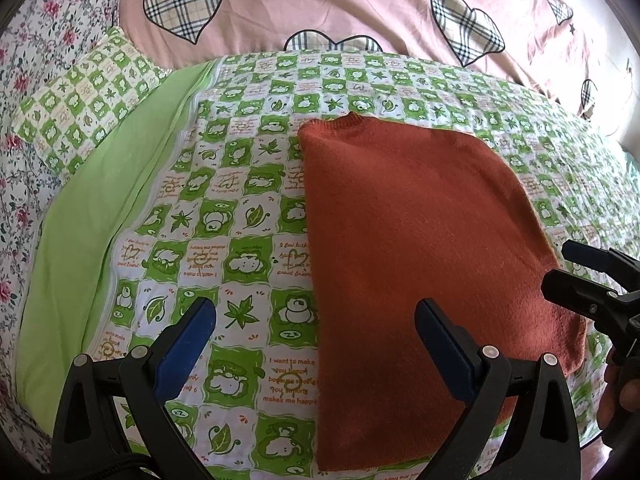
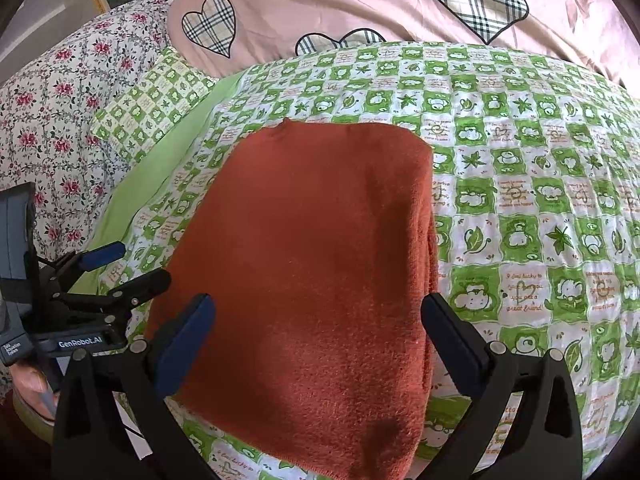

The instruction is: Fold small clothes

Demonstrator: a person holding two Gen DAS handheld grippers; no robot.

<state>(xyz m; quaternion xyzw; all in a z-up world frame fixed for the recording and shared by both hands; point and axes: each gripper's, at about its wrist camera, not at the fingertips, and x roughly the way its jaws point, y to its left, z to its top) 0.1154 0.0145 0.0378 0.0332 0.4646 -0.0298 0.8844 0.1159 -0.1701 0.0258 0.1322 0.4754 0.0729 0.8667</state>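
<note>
A rust-orange knitted sweater [image 1: 416,248] [image 2: 316,256] lies folded into a flat rectangle on the green-and-white checked bedsheet [image 1: 224,208] [image 2: 520,184], its collar at the far end. My left gripper [image 1: 316,320] hovers open over the sweater's near left edge, one finger over the sheet, the other over the cloth. In the right wrist view my right gripper [image 2: 320,316] stands open above the sweater's near end, holding nothing. Each gripper shows in the other's view: the right one [image 1: 576,276] at the sweater's right edge, the left one [image 2: 120,268] at its left edge.
A pink duvet with plaid hearts [image 1: 340,8] [image 2: 400,0] lies bunched across the far side. A matching checked pillow [image 1: 84,96] [image 2: 152,104] and a plain green sheet strip [image 1: 92,220] sit left, with floral bedding [image 1: 24,80] [image 2: 60,92] beyond. A hand [image 2: 32,384] holds the left gripper.
</note>
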